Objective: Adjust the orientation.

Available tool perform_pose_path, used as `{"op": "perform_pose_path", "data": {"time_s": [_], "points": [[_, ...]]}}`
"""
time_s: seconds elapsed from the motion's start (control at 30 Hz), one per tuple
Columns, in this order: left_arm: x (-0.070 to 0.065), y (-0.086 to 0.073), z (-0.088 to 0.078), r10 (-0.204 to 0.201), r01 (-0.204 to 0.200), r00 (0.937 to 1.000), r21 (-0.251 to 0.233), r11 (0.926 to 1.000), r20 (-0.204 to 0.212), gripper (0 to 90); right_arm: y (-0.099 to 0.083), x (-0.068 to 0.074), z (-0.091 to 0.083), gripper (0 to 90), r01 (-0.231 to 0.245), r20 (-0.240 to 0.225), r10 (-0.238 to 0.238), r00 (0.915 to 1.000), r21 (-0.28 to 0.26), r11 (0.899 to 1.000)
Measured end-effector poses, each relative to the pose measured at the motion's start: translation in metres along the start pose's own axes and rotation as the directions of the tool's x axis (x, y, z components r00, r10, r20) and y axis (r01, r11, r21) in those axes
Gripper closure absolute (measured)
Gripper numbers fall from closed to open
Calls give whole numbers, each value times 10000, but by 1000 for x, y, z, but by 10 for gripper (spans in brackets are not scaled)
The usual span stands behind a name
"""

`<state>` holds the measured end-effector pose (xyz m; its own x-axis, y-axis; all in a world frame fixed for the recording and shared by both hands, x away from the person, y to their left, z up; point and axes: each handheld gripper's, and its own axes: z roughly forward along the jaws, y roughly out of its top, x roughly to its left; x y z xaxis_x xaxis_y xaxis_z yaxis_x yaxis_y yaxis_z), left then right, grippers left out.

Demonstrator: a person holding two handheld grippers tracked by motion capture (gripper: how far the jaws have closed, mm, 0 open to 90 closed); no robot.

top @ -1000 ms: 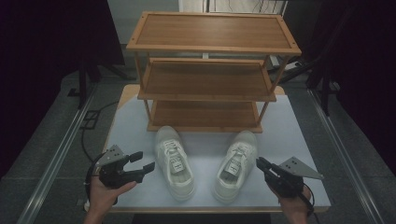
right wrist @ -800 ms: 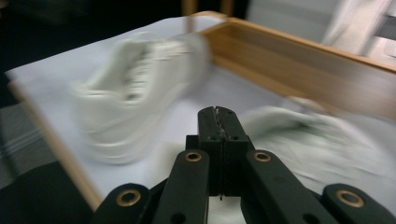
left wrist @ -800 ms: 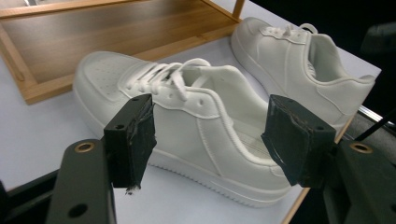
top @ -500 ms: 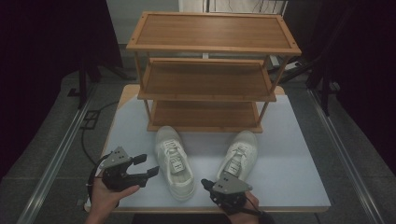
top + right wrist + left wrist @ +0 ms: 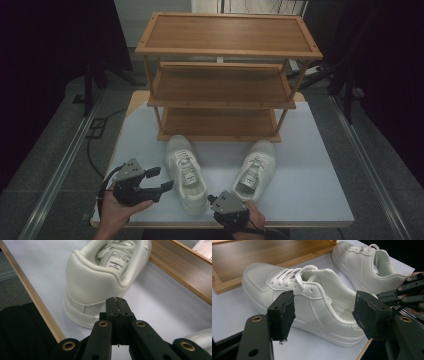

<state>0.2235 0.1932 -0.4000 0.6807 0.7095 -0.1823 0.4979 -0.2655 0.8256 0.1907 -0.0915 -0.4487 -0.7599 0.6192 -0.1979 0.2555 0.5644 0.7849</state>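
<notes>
High view: wooden rack (image 5: 227,75) w/ three shelves fills the upper centre of the frame, standing at the far part of a pale table (image 5: 310,170). Two white shoes sit in front of it, lower centre. Left shoe (image 5: 186,172) points its toe toward the rack; right shoe (image 5: 256,167) is angled, toe up and to the right, heel toward the near edge.

Left gripper (image 5: 159,179) is at lower left, held in a hand (image 5: 116,212), jaws spread wide, nothing between them, just beside the left shoe but not touching. In the left gripper view the left shoe (image 5: 299,300) lies side-on beyond the gap between the two pads, w/ the right shoe (image 5: 369,265) at upper right.

Right gripper (image 5: 220,198) is at bottom centre, between the two heels. In the right gripper view its jaws are pressed together w/ nothing in them (image 5: 116,302), close behind the right shoe's heel (image 5: 100,282); contact can't be told.
</notes>
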Motion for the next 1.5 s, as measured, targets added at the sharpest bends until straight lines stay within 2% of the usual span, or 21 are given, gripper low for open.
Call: {"op": "perform_pose_path", "data": {"time_s": [0.07,0.2,0.23,0.5,0.77,0.87,0.9,1.03,1.27,1.3,1.33,1.43,1.47,1.5], "points": [[0,0,0,-25,25,10000,21,10000,-41,334,0,3,3,896,69,-52,-68,10000,57,10000],[1,0,-1,-170,171,9998,51,9998,-131,335,1,6,3,896,258,166,-259,9995,66,9996],[2,0,0,-187,188,9997,58,9998,-152,335,1,9,3,896,452,325,-455,9984,78,9989],[6,-1,0,-507,511,9982,118,9986,-328,335,8,22,10,897,461,-375,-467,9982,-176,9988],[11,-3,-1,-752,760,9959,137,9970,-498,336,18,38,22,895,865,-720,-901,9933,-523,9949],[12,-4,-1,-810,821,9951,171,9965,-560,336,18,38,24,895,698,-871,-748,9934,-584,9958],[12,-4,0,-863,876,9944,183,9960,-607,336,19,38,26,896,509,-1060,-577,9927,-660,9965],[11,-4,1,-852,868,9939,205,9960,-699,336,23,41,32,893,410,-1319,-509,9900,-766,9962],[16,-6,-2,-995,1014,9908,159,9947,-918,336,31,50,44,869,495,-1790,-681,9815,-1064,9931],[16,-6,-2,-995,1014,9908,159,9947,-918,337,31,51,44,865,567,-1762,-762,9814,-1131,9920],[17,-7,-2,-1014,1038,9889,168,9945,-1086,338,30,51,44,862,589,-1745,-779,9816,-1119,9920],[18,-8,-2,-1071,1104,9866,201,9937,-1229,340,30,50,42,844,476,-1790,-669,9816,-1104,9928],[17,-8,-2,-1079,1109,9853,155,9937,-1321,347,31,47,36,831,433,-1692,-659,9834,-1337,9901],[17,-8,-2,-1079,1109,9853,155,9937,-1321,351,31,47,36,831,433,-1692,-659,9834,-1337,9901]]}}
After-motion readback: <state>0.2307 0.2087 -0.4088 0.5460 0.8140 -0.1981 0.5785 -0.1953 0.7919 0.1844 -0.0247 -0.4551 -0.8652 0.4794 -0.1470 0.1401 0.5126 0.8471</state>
